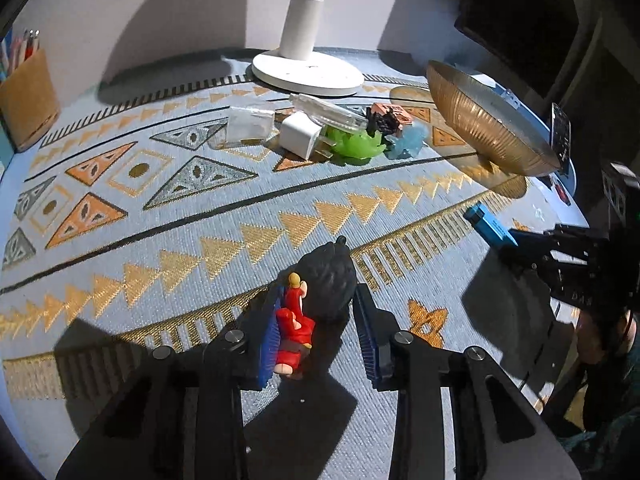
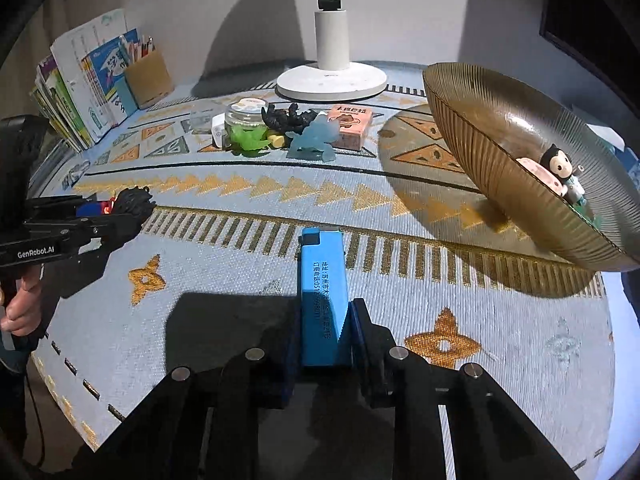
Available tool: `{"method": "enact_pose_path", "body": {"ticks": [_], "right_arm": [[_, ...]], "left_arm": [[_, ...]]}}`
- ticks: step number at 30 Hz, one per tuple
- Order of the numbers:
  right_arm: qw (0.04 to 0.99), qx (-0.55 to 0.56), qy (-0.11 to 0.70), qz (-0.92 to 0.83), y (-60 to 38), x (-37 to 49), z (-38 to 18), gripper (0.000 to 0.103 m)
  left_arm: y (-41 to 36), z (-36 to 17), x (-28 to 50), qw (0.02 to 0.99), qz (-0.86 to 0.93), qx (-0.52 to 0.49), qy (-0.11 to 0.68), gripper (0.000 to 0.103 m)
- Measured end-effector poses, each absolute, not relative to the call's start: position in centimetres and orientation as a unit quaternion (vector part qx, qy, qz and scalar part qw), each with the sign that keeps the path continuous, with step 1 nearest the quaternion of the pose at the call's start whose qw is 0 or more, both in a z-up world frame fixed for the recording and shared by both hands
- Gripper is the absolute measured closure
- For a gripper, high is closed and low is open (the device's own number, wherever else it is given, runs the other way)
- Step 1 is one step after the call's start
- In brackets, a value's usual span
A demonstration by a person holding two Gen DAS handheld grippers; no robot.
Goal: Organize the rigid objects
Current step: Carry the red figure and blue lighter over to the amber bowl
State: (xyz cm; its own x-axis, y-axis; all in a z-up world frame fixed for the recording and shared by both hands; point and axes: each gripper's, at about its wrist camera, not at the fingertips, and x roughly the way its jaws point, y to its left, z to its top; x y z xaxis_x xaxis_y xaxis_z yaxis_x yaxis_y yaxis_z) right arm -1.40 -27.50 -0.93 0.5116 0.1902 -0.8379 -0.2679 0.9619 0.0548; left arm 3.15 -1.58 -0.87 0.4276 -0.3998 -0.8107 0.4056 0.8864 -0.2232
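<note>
A small figurine with black hair and red clothes sits between the blue pads of my left gripper, which is shut on it just above the patterned cloth. My right gripper is shut on a blue lighter that sticks forward out of its jaws. In the left wrist view, the right gripper shows with the lighter at the right edge. An amber ribbed glass bowl at the right holds a little black-haired doll and a pink item.
A white lamp base stands at the back. In front of it lies a cluster with a green toy, a pale blue toy, a black dragon, a pink box and a white charger. Books and a pencil holder stand at the back left.
</note>
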Motion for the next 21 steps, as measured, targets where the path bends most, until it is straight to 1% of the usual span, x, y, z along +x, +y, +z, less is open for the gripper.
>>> {"method": "enact_pose_path", "body": {"ticks": [1,2,3,4,6,11,13,14,15,16,18,21], "right_arm": [[0.869,-0.05,0.475,0.127,-27.2,-1.4,-0.9,0.077],[0.87,-0.057,0.474,0.125,-26.9,-1.5,-1.0,0.076],[0.871,-0.063,0.471,0.124,-26.6,-1.5,-1.0,0.071],[0.871,-0.064,0.47,0.124,-26.4,-1.4,-1.1,0.068],[0.873,-0.065,0.467,0.124,-26.0,-1.1,-1.2,0.066],[0.878,-0.063,0.457,0.129,-25.8,-0.4,-1.3,0.065],[0.878,-0.067,0.457,0.129,-25.5,-0.4,-1.3,0.065],[0.878,-0.071,0.456,0.128,-25.4,-0.4,-1.3,0.065],[0.878,-0.075,0.455,0.128,-25.3,-0.5,-1.3,0.067],[0.878,-0.08,0.453,0.129,-25.0,-0.7,-1.3,0.073],[0.876,-0.088,0.452,0.144,-24.2,-1.0,-1.2,0.079],[0.869,-0.092,0.451,0.183,-22.6,-2.0,-1.1,0.079]], "left_arm": [[-1.5,-0.9,3.2,0.845,-0.235,-0.003,0.48,0.07],[-1.5,-0.9,3.1,0.845,-0.234,-0.004,0.48,0.062],[-1.6,-0.9,3.0,0.846,-0.23,-0.003,0.48,0.057],[-1.6,-0.9,2.9,0.849,-0.224,0.002,0.478,0.057],[-2.1,-0.9,2.8,0.852,-0.214,0.021,0.477,0.057],[-3.1,-1.0,2.9,0.858,-0.196,0.051,0.473,0.056],[-3.3,-1.1,2.9,0.86,-0.191,0.056,0.469,0.057],[-3.5,-1.1,2.9,0.863,-0.183,0.063,0.467,0.061],[-3.7,-1.1,2.8,0.866,-0.175,0.071,0.464,0.066],[-4.0,-1.1,2.6,0.868,-0.168,0.084,0.46,0.067],[-4.3,-0.9,2.5,0.866,-0.168,0.081,0.463,0.068],[-4.6,-0.7,2.2,0.864,-0.183,0.062,0.466,0.068]]}}
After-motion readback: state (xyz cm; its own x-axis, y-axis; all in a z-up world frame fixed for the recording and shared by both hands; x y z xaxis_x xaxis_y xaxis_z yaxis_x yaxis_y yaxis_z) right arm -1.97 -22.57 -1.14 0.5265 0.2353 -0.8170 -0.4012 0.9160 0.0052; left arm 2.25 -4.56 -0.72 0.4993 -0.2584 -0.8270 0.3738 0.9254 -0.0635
